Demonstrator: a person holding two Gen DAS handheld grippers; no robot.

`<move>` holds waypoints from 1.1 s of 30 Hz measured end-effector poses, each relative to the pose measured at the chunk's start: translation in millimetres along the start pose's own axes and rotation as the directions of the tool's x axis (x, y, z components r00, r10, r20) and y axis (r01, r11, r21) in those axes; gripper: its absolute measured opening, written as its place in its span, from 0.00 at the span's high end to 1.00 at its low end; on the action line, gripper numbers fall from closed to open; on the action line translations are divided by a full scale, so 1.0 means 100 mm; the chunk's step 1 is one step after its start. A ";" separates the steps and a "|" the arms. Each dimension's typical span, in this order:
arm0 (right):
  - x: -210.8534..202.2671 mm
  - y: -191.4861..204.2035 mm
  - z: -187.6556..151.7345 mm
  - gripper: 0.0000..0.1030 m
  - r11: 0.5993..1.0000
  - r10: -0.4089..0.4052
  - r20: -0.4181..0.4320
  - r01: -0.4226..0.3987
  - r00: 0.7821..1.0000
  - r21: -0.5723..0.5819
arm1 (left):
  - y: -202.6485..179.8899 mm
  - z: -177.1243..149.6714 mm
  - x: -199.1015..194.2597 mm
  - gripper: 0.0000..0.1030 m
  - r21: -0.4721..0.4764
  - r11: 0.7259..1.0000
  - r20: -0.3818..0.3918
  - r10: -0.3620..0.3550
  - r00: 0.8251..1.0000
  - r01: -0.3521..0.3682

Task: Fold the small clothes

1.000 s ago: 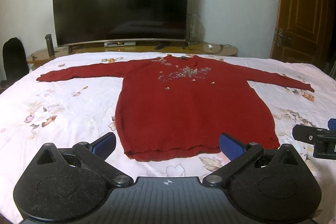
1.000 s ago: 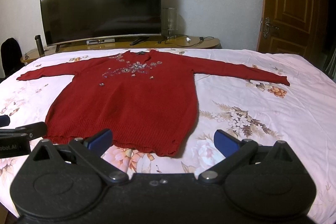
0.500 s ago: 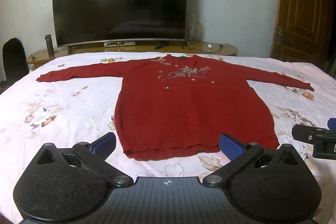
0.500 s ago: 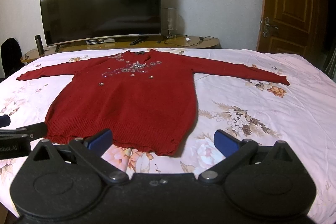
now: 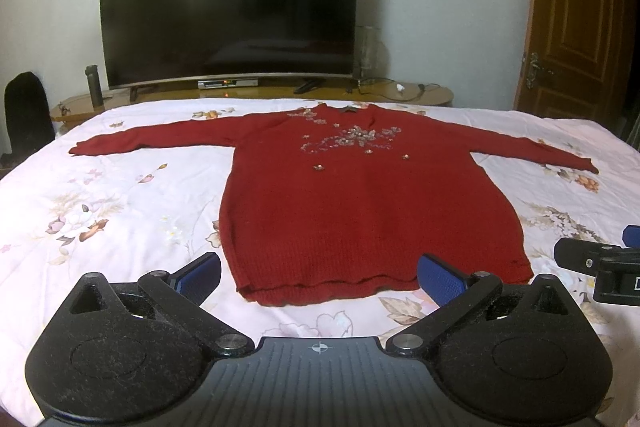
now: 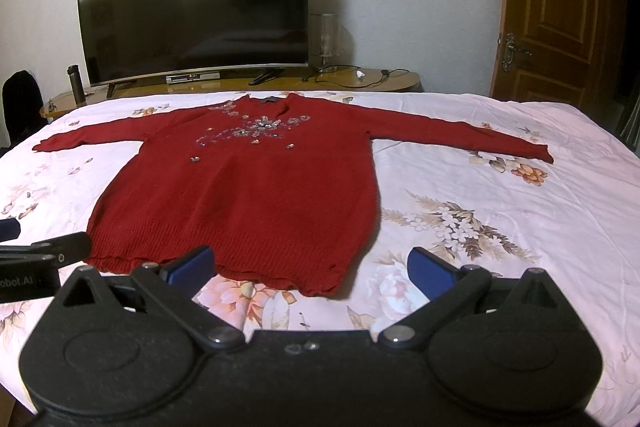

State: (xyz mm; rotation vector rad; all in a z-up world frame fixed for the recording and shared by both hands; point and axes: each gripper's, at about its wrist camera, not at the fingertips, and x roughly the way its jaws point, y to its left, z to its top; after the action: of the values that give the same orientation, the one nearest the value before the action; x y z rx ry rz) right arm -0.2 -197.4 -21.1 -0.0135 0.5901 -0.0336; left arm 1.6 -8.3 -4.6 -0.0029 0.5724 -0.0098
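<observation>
A red knit sweater (image 5: 360,203) with beaded flowers on the chest lies flat and face up on the bed, both sleeves spread out sideways; it also shows in the right wrist view (image 6: 248,195). My left gripper (image 5: 319,274) is open and empty, hovering just short of the hem. My right gripper (image 6: 310,267) is open and empty, over the hem's right corner. Each gripper shows at the edge of the other's view: the right one (image 5: 600,261) and the left one (image 6: 36,259).
The bed has a white floral sheet (image 5: 100,211). Behind it a low wooden stand (image 5: 420,93) carries a large curved TV (image 5: 228,11), a bottle (image 5: 94,85) and cables. A wooden door (image 5: 572,15) stands at the right, a dark chair (image 5: 24,111) at the left.
</observation>
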 end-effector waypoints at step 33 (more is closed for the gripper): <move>0.14 -0.28 0.12 0.01 0.997 -0.064 0.021 0.063 0.998 0.036 | 0.00 0.24 0.29 0.00 -0.029 0.999 0.018 -0.039 0.999 0.040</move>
State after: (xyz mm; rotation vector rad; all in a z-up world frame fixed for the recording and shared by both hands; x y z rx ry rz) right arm 17.2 -225.4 -18.4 0.0019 0.5664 -0.1055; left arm 39.0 -8.4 0.2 -0.0429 0.5553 -0.0398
